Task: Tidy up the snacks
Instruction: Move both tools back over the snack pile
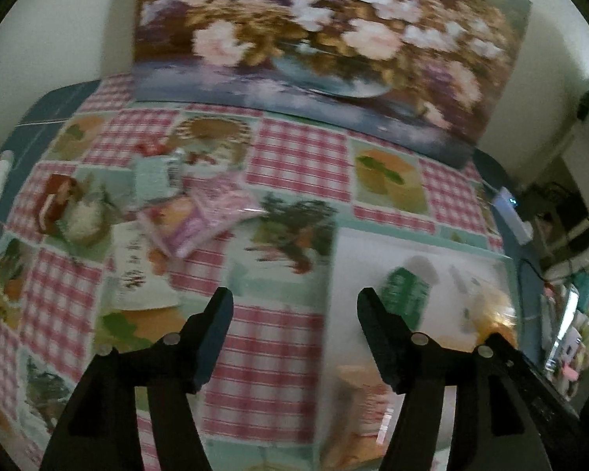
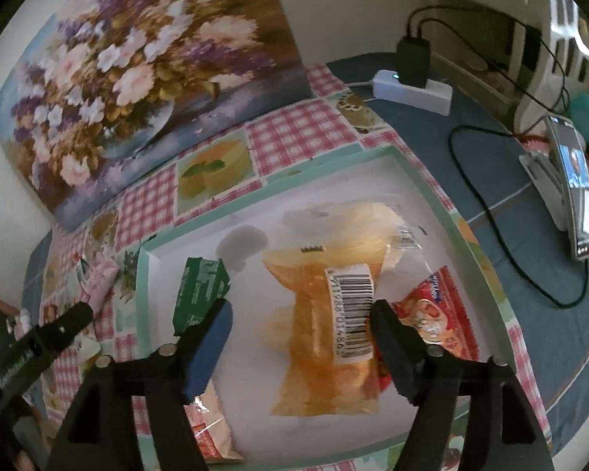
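Covering most of the table is a glossy patchwork oilcloth (image 2: 294, 133) of pink-and-white gingham squares and printed food pictures, with a dark blue undercloth (image 2: 487, 180) showing along the right and far edges. A large unframed canvas painting of pale flowers in a bowl (image 2: 145, 78) leans against the cream wall at the back. On the blue cloth a white power strip (image 2: 412, 92) carries a black plug-in adapter (image 2: 412, 61) with black cables looping away, and a phone on a white stand (image 2: 573, 192) sits near the right edge.

A shallow white rectangular tray with a mint-green rim (image 2: 455, 219) lies on the oilcloth. Inside it are a clear packet of orange-yellow snacks with a barcode label (image 2: 326, 337), a red printed snack packet (image 2: 436, 314) touching its right side, and a small green carton (image 2: 200, 290) tilted at the tray's left. An orange-and-white packet (image 2: 212, 428) lies at the tray's near left corner.

The right gripper (image 2: 300, 322) hangs over the clear packet with jaws spread wide, straddling it and gripping nothing. The left gripper (image 1: 294, 314) is partly open and empty above the gingham, just left of the tray. Well to its left, outside the tray, lies a blurred cluster of loose snacks: pink sachets (image 1: 212, 212), a pale mint packet (image 1: 153, 178) and a brown-and-red wrapper (image 1: 57, 204).
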`<act>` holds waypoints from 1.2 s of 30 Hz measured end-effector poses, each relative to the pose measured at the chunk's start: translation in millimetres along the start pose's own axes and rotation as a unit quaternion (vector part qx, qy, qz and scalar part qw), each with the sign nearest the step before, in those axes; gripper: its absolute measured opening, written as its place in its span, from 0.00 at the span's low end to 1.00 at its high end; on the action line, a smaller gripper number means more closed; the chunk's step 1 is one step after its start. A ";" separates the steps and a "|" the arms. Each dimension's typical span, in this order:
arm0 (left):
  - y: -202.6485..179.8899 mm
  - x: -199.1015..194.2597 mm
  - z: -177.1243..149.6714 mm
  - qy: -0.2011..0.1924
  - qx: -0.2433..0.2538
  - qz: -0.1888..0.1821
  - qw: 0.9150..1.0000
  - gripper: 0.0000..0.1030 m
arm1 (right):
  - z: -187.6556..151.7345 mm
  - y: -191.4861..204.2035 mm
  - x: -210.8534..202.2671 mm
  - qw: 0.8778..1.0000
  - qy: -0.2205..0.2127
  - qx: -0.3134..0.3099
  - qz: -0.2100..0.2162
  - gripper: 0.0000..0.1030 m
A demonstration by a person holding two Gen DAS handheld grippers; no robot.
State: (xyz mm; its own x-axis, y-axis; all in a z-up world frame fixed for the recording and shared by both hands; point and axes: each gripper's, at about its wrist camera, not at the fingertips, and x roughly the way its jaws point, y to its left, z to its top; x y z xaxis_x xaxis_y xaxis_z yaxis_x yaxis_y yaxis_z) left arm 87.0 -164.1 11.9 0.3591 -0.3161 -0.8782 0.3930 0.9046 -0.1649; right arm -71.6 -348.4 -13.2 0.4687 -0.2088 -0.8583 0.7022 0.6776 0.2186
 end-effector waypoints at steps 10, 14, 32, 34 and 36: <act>43.3 -0.9 6.0 -0.013 -0.035 0.052 0.998 0.68 | -7.2 29.8 -0.7 0.999 -0.013 -0.051 -0.004 1.00; 60.9 -5.0 9.1 -0.025 -0.043 0.076 0.996 0.68 | -11.2 46.4 -2.0 0.997 -0.019 -0.072 0.006 1.00; 159.5 -22.1 15.0 -0.042 -0.132 0.118 0.983 0.68 | -35.5 120.7 4.5 0.988 -0.027 -0.128 0.079 1.00; 170.7 -22.8 14.4 -0.041 -0.141 0.120 0.982 0.68 | -36.3 125.8 6.8 0.988 -0.022 -0.128 0.088 1.00; 185.9 -23.4 13.7 -0.039 -0.157 0.114 0.980 0.68 | -36.7 130.3 9.0 0.987 -0.019 -0.127 0.096 1.00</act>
State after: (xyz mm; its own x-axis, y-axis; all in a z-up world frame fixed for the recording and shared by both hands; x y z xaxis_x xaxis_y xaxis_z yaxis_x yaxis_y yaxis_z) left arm 163.2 7.6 7.9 0.4758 -0.1062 -0.8731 0.0192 0.9937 -0.1105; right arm 4.4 -236.1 -9.5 0.6028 -0.0819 -0.7937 0.4434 0.8614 0.2478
